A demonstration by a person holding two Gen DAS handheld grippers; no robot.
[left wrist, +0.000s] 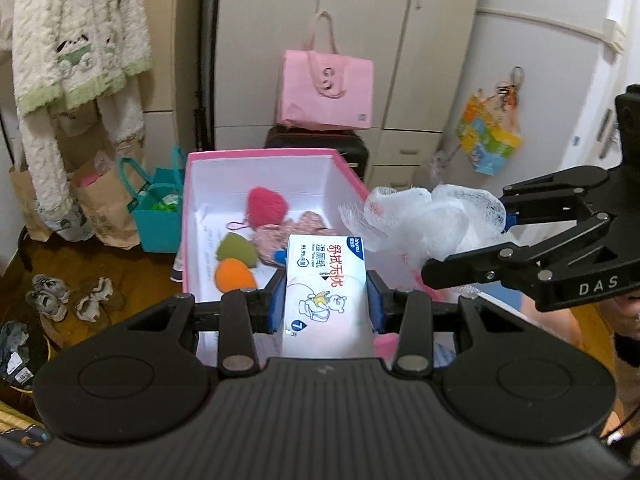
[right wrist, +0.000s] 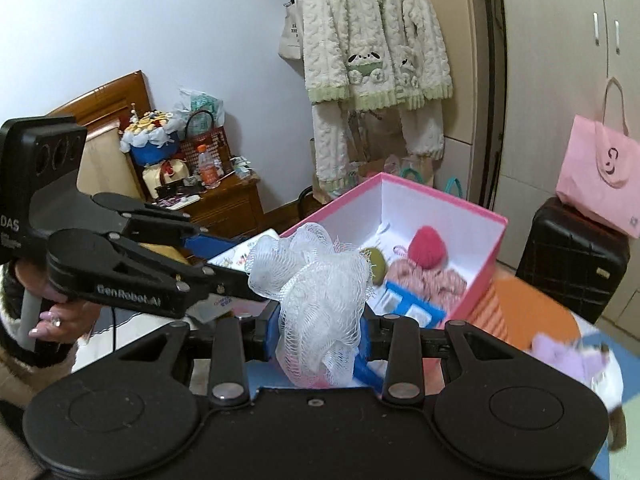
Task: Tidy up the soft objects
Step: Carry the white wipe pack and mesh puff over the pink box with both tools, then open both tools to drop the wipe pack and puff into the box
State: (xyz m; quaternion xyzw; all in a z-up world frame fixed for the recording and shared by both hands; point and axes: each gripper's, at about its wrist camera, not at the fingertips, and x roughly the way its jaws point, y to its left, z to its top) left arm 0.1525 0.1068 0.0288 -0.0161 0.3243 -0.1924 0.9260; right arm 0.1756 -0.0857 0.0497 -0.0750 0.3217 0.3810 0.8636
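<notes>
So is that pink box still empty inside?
No, the pink box already holds a red woolly piece, a green sponge and an orange sponge.

A fluffy cream robe (right wrist: 372,52) hangs on the wall, green trim at its cuffs. Below it, paper bags (left wrist: 100,208) and a teal tote (left wrist: 158,208) crowd the floor, with worn shoes (left wrist: 48,296) nearby. Over by the pale wardrobe (left wrist: 360,20), a pink tote bag (right wrist: 600,176) sits atop a black suitcase (right wrist: 568,264), and a cluttered wooden nightstand (right wrist: 228,204) stands against the far wall
</notes>
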